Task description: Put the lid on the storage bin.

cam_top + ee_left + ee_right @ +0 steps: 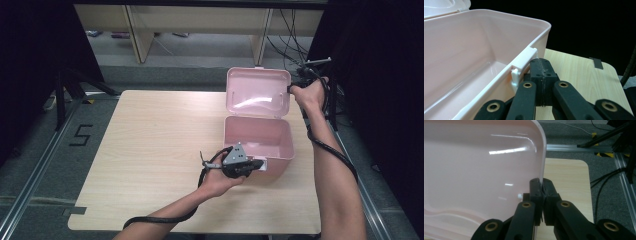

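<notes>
High view: we see the pink plastic box [260, 137] near the table's [150, 150] right edge. Left gripper [252, 166] pinches its white front latch [524, 63]; right gripper [541, 187] pinches its open lid [257, 92].

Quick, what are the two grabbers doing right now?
Left gripper: shut, jaws pressed together beside the latch of the pink box.
Right gripper: shut on the lid edge.

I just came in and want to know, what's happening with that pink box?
A person works on an empty pink plastic box on a wooden table. The right gripper pinches the edge of the box's raised pink lid, holding it open. The left gripper, fingers shut, sits by the white latch at the box's front.
</notes>
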`<state>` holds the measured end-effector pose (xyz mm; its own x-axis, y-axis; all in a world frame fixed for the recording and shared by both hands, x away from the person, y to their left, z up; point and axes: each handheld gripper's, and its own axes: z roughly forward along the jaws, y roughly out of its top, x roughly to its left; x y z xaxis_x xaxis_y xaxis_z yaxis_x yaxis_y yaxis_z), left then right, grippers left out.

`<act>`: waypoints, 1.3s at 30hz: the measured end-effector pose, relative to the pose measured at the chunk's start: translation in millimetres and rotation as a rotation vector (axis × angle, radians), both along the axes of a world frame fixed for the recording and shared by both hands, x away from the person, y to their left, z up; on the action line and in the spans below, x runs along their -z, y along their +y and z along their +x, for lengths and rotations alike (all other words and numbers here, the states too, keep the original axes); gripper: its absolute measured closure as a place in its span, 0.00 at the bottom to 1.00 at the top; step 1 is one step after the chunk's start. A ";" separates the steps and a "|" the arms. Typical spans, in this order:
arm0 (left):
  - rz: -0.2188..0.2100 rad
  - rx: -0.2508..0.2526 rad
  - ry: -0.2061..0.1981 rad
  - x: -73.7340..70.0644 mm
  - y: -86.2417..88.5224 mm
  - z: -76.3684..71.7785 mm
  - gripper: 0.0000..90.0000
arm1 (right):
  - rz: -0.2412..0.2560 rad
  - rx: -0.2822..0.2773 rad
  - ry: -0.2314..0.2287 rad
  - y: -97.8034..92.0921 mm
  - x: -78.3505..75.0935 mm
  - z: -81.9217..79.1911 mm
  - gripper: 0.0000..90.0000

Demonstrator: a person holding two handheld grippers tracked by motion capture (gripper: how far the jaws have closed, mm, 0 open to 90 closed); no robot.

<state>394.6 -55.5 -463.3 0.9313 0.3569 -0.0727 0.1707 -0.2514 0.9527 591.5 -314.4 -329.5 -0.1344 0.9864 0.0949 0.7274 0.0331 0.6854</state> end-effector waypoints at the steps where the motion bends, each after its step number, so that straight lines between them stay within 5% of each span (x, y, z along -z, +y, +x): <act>1: 0.000 0.000 0.000 0.0 0.0 0.0 1.00 | -0.012 -0.009 -0.005 -1.3 -0.6 -0.6 0.99; 39: -0.003 0.005 0.006 -0.1 -0.3 1.8 1.00 | 0.027 0.014 -0.061 -4.8 -4.0 -16.2 0.99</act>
